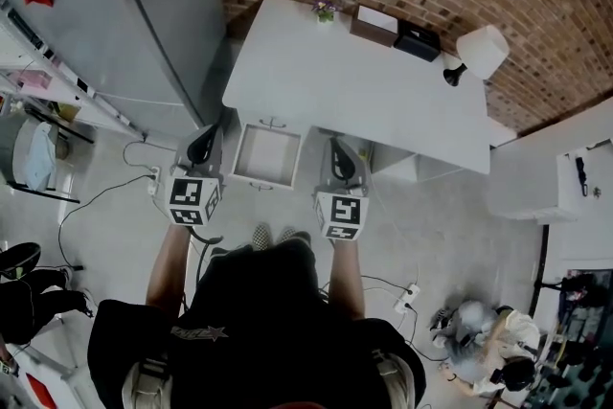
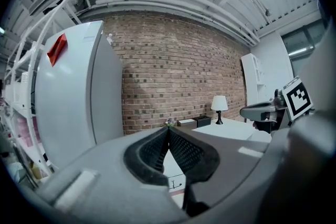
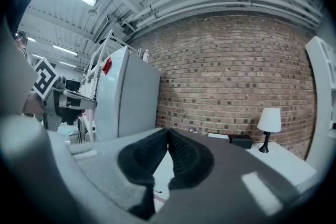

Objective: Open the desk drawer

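Already the desk drawer [image 1: 266,156] stands pulled out beneath the white desk [image 1: 364,81] at frame centre, so opening looks done, while the left tongs [image 1: 203,145] and right tongs [image 1: 341,156] both sit closed on nothing.

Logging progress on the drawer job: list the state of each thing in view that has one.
drawer: pulled open, looks empty.
left gripper: shut, holding nothing.
right gripper: shut, holding nothing.
fridge: doors closed.
lamp: upright on the desk; lit or not, cannot tell.
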Tool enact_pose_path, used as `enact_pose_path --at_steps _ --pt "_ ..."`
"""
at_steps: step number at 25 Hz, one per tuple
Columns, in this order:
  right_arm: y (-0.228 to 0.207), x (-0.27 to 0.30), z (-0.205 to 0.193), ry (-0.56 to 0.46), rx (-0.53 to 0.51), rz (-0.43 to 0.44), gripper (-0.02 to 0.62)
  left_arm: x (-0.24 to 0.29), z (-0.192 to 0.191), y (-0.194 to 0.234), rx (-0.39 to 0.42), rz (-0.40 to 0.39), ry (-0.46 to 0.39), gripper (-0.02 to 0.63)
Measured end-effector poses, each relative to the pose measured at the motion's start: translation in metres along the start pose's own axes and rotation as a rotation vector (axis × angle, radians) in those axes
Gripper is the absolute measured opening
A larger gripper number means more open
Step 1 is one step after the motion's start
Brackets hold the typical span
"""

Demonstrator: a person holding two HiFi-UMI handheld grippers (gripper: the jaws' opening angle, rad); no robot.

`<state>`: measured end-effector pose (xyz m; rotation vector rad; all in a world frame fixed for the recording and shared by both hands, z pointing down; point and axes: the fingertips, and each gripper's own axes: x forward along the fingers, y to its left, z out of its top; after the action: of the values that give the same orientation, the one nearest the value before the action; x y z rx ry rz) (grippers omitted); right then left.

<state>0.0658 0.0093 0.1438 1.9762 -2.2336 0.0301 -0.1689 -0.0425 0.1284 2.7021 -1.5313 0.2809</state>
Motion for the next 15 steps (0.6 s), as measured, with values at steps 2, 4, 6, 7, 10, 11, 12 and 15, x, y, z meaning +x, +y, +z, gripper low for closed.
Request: enact_pose_path --at_steps 2,4,6,7,10,11,12,15 --pt "0.001 -0.001 0.0 -0.002 -0.001 0.004 0.006 -0.003 0.001 -0.002 0.014 0.001 -0.006 0.009" --pt "0.003 -0.003 0.001 -0.006 -0.003 0.008 0.006 -0.004 0.002 -0.004 0.019 0.0 -0.01 0.009" --pt "0.005 -0.005 0.002 -0.006 -0.003 0.01 0.006 -0.005 0.004 -0.005 0.017 -0.001 -0.013 0.009" --pt "0.006 -0.006 0.002 -0.004 -0.004 0.01 0.006 -0.006 0.004 -0.006 0.017 -0.001 -0.014 0.009" --pt "0.006 -0.008 0.002 -0.003 -0.011 0.014 0.006 -0.005 0.005 -0.008 0.018 -0.001 -0.015 0.009" --pt "0.006 -0.009 0.003 -0.004 -0.013 0.015 0.006 -0.006 0.005 -0.009 0.018 -0.002 -0.016 0.009" --pt "0.006 -0.009 0.003 -0.006 -0.014 0.014 0.006 -0.006 0.004 -0.009 0.017 -0.003 -0.016 0.009" --pt "0.007 -0.012 0.003 -0.008 -0.012 0.011 0.006 -0.008 0.004 -0.011 0.019 -0.006 -0.016 0.009"
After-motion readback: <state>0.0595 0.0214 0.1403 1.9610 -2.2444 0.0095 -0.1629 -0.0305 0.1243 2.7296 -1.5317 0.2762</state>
